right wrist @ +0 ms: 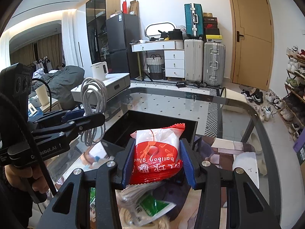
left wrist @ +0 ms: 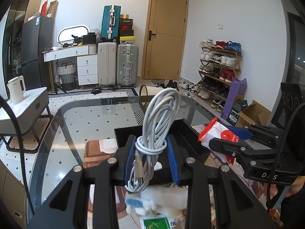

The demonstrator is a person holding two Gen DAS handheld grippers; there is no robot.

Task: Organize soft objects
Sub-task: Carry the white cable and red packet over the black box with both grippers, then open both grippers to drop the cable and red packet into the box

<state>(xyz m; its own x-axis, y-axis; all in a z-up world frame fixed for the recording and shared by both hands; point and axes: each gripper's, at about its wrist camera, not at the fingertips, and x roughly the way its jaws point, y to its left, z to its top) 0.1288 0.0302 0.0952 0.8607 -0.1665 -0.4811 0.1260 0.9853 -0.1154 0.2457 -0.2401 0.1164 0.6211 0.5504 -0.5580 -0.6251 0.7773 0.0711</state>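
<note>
Mid-carry, both loads up off the bench (left wrist: 80, 114) and hovering near the black tray (right wrist: 162, 118).

Left gripper (left wrist: 151, 156): closed down on a coiled white charging cable (left wrist: 162, 114), blue pads (left wrist: 172, 160) pinching the wrapped waist of the bundle. Loops standing up above the fingers, plug ends dangling below. Seen from the right wrist view, held just beside the left edge of the tray, the loose tail hanging down alongside it.

Right gripper (right wrist: 157, 160): closed on a red-and-white packet marked "balloon glue" (right wrist: 158, 150), squeezed between the blue pads, crimped top edge pointing toward the tray. Packet lifted clear, poised over the near rim of the tray.

Tray: open-topped, dark inside, sitting on the glass bench; contents not readable, apparently nothing in it yet. Below the grippers, more soft things waiting: a white fluffy item (left wrist: 162, 200) and a green-and-white sachet (right wrist: 152, 208), blurred, too close to identify further.

Step in hand, by judgement: transport of two picked items toward the tray, release not yet made.

Next move, likely: forward and down over the tray opening, then release. For the cable, low enough that the hanging tail lands inside rather than draping over the wall. For the packet, a little more forward travel to clear the near rim before opening. Grippers close together, so some care against crowding the same corner.
</note>
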